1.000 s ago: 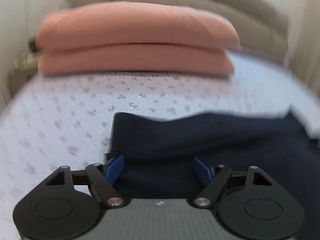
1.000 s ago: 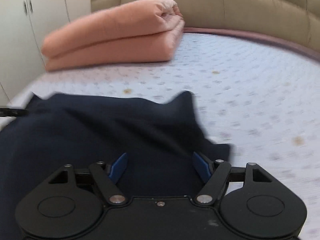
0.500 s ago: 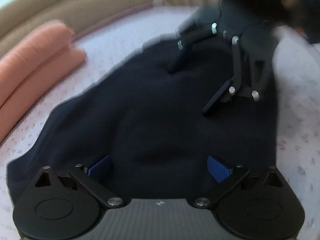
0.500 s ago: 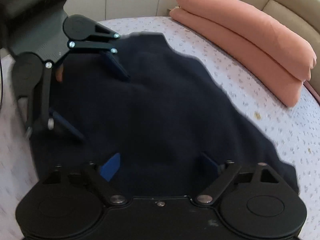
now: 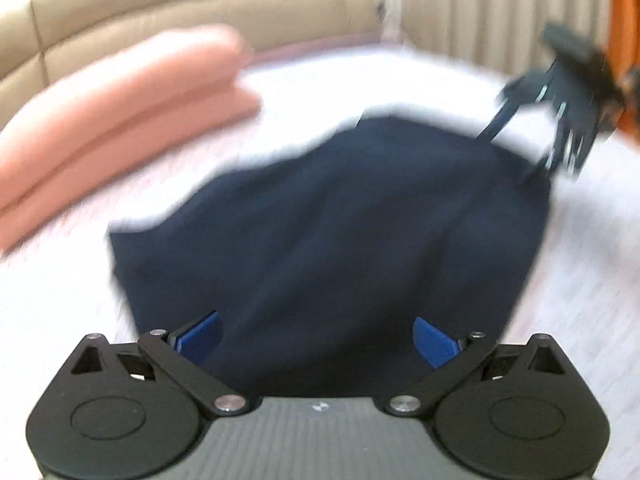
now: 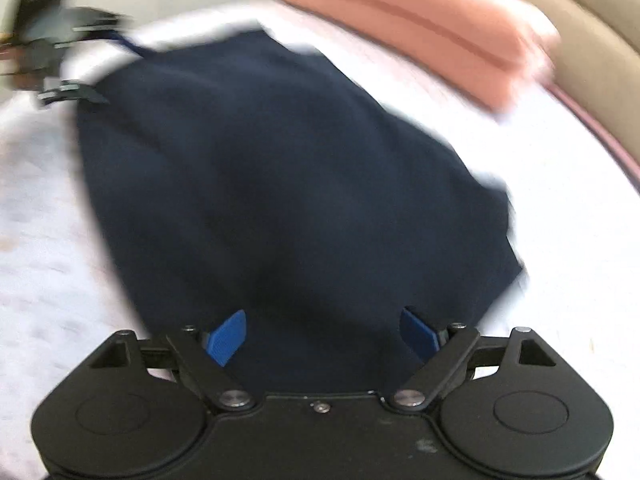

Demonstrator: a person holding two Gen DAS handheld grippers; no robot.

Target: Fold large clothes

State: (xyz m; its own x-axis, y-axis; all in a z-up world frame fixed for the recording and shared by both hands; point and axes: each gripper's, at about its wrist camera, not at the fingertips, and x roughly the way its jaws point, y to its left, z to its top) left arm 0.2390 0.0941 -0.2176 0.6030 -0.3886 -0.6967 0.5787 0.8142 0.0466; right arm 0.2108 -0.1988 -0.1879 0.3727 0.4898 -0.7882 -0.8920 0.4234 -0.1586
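A: How do the grippers stand?

B: The left gripper (image 5: pixel 316 336) is spread wide with nothing between its blue pads (image 5: pixel 434 342); the jaws have just been opening. The right gripper (image 6: pixel 322 334) is the same, released and empty.

A: And the garment?

B: The navy garment (image 5: pixel 340 232) lies folded on the pale floral bedsheet (image 5: pixel 60 320), under both grippers. A folded pink blanket (image 6: pixel 420 20) lies near the beige padded headboard (image 5: pixel 160 12), apart from the garment.

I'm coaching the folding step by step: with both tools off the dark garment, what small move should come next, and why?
Probably bring each open hand-held gripper, left and right, down onto an edge of the navy garment: it lies loosely folded on the bed, and neither holds it.
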